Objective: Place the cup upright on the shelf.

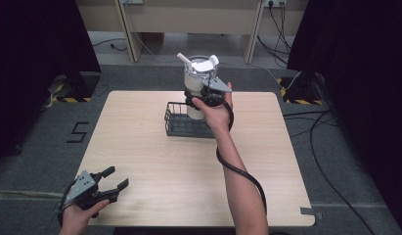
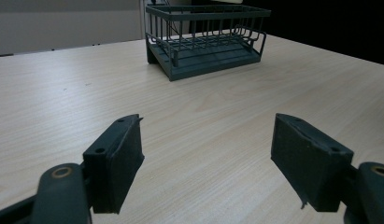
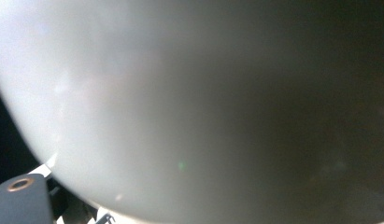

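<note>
A white round vessel [image 1: 198, 78] with a grey rim and white utensils sticking out of its top hangs over the far side of a dark wire basket [image 1: 180, 126]. My right gripper [image 1: 204, 96] is shut on the vessel's side, and its fingertips are hidden against it. In the right gripper view the pale wall of the vessel [image 3: 180, 102] sits blurred right up against the camera. My left gripper [image 1: 118, 177] rests at the table's near left corner, open with nothing in it. In the left gripper view its jaws [image 2: 208, 140] stand wide apart and point at the basket [image 2: 203, 42].
The light wooden table [image 1: 154, 161] stands on grey carpet. Beyond its far edge are wooden furniture legs [image 1: 127, 29] and cables [image 1: 281, 24]. Black curtains hang at both sides. A black cable [image 1: 237, 169] trails along the right forearm.
</note>
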Available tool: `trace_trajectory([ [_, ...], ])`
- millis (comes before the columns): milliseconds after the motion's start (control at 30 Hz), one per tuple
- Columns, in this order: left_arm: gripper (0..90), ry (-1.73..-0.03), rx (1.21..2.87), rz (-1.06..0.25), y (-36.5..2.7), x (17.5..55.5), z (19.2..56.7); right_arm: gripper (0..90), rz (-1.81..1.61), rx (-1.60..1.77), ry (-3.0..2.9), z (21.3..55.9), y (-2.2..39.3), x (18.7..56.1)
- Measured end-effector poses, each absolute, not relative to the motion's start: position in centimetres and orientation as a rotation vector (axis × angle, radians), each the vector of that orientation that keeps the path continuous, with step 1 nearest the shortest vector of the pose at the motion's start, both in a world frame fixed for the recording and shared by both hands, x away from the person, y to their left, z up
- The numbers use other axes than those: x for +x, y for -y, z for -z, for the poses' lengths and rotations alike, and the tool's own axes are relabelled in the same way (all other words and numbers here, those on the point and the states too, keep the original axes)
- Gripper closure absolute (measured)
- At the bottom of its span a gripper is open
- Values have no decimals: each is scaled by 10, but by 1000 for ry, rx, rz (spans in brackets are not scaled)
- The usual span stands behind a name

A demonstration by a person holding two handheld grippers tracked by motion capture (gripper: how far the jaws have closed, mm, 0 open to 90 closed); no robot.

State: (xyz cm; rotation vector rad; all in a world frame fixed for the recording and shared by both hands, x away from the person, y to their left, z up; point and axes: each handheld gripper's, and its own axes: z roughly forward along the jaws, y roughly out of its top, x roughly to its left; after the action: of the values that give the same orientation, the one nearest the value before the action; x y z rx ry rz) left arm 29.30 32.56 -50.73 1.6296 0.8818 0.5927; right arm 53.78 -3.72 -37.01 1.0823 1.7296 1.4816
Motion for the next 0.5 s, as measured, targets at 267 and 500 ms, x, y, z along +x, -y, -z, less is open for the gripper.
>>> trace_trajectory([
  [267,241,-884,1628,-593,-326,293,507,107,-1465,1099,-1738,379,35,543],
  [500,241,-881,1626,-592,-326,293,507,107,-1451,1103,-1740,384,33,547],
])
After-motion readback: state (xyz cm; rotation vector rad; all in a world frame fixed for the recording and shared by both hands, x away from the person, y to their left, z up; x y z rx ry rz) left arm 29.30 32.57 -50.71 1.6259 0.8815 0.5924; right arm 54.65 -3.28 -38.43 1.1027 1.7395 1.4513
